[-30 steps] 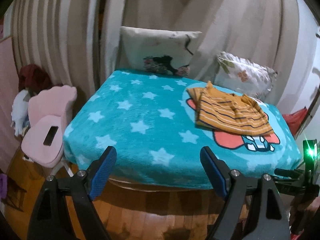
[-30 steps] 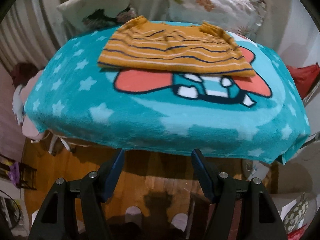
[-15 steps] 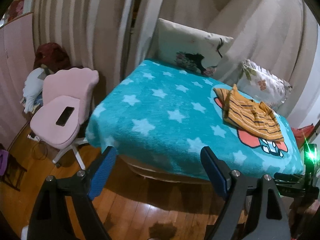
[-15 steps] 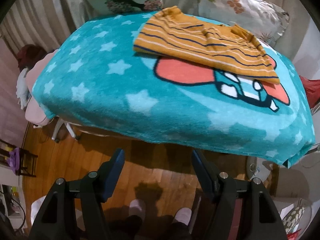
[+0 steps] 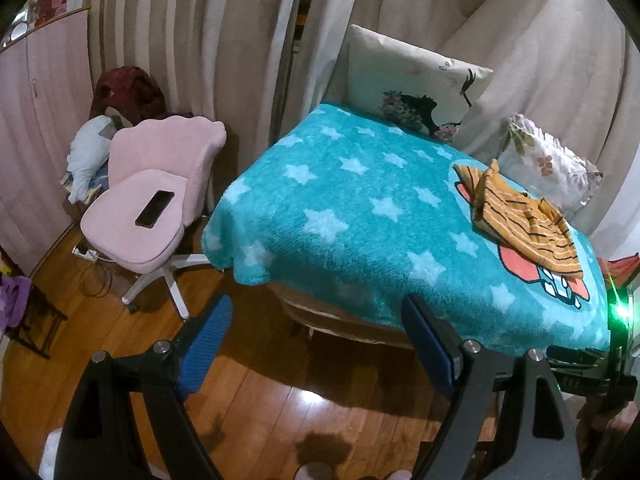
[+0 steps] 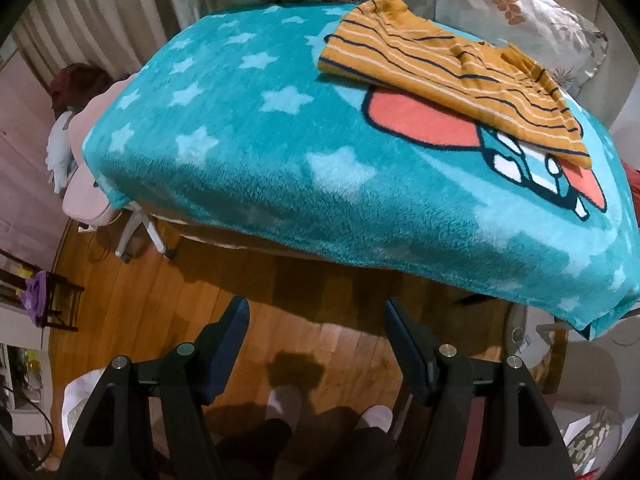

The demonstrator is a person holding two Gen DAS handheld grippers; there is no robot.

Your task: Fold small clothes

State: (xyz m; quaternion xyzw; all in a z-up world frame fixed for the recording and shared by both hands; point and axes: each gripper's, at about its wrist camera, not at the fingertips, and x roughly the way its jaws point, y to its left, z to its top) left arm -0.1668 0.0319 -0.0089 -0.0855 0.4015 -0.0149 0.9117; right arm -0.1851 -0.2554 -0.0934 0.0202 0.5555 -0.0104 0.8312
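Far ahead of both claws, on teal star blanket [image 6: 248, 132]: orange striped garment [image 6: 452, 68], folded, lying flat over blanket's red cartoon print, up and right of right gripper [image 6: 314, 334]. Left gripper [image 5: 316, 330] sees same garment [image 5: 524, 220] far upper right. Both claws spread wide, empty, over wooden floor [image 5: 256, 384]. Two pillows [image 5: 412, 88] beyond garment. Pink chair [image 5: 156, 208] with phone [image 5: 154, 208] up-left of left claw.

we see a room with long beige curtains [image 5: 208, 40] behind a bed under a teal star blanket [image 5: 360, 208], two pillows [image 5: 412, 92] at its head. the floor [image 5: 260, 400] is glossy brown wood. a pink swivel chair [image 5: 156, 208] stands left of the bed, a dark phone [image 5: 154, 208] on its seat
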